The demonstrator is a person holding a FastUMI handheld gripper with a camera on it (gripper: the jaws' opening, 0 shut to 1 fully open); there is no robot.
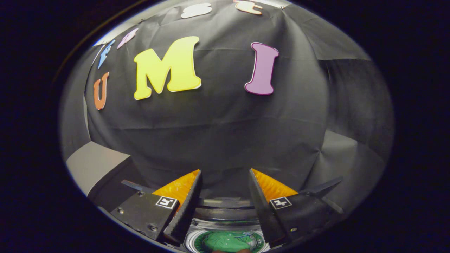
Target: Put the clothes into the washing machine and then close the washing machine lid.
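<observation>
My gripper (pixel 225 172) is open, its two fingers spread apart with nothing between them, pointing toward the booth's black cloth wall. Low between the fingers I see the washing machine's round top opening (pixel 225 219) with a clear rim. Inside the drum lies a green garment (pixel 226 241), below and behind the fingertips. The lid itself I cannot make out clearly; a clear curved edge (pixel 225 203) sits just above the opening.
A grey surface (pixel 93 165) lies to the left of the fingers against the cloth wall. Another grey panel (pixel 346 154) shows on the right side beyond the right finger.
</observation>
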